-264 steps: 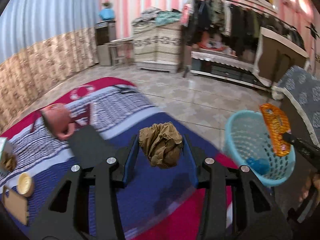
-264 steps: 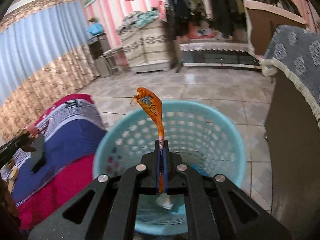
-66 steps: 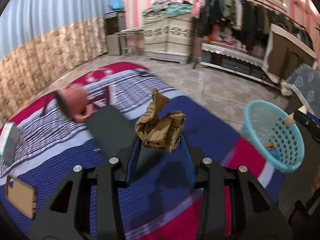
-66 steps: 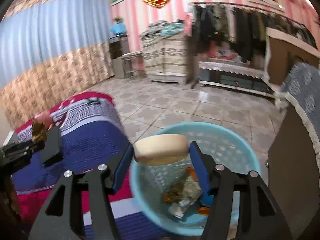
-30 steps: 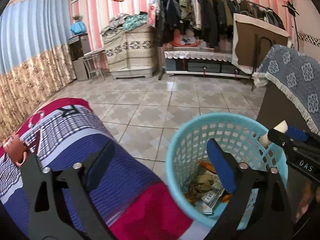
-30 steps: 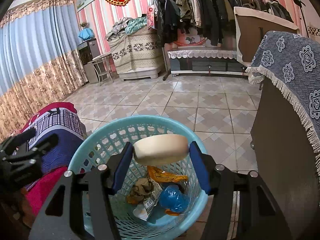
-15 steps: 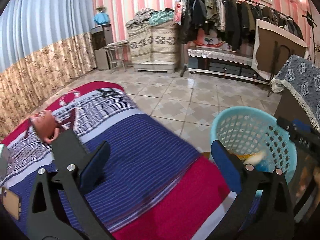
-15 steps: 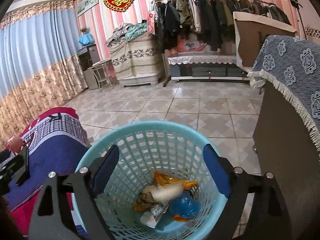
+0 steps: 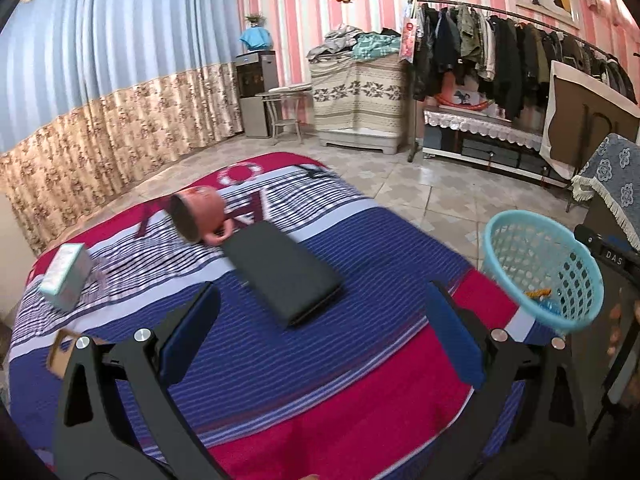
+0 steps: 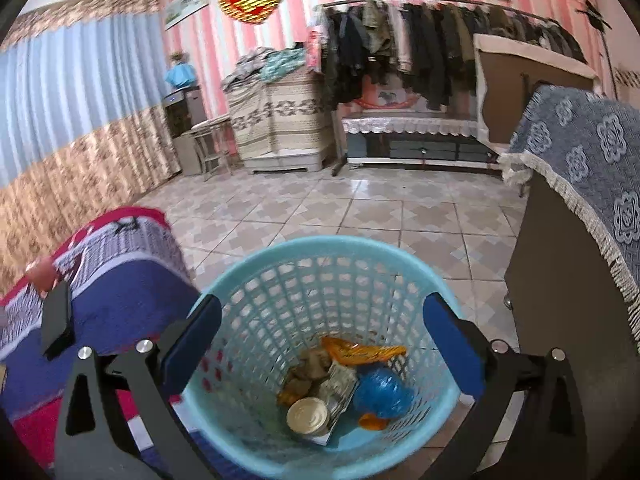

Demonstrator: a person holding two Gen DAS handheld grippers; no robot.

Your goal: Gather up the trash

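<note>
Trash sits in the light-blue perforated plastic basket (image 10: 320, 320) on the tiled floor beside the bed: a round cream lid (image 10: 308, 416), a crumpled brown paper wad (image 10: 306, 368), an orange wrapper (image 10: 360, 350) and a blue ball (image 10: 382, 394). On the striped red-and-blue blanket (image 9: 280, 360) lie a small pale box (image 9: 66, 276), a pink mug (image 9: 198, 218) and a flat black case (image 9: 282, 276). The left gripper (image 9: 320, 344) is spread wide, empty, over the blanket; the right gripper (image 10: 322, 344) is spread, empty, above the basket.

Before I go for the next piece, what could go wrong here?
1. Left gripper faces a pink mug, black case and small box on the bed; none looks like trash, so it may grab a keeper.
2. The basket sits hard against the bed edge, right gripper open just over it; a swing could tip it.
</note>
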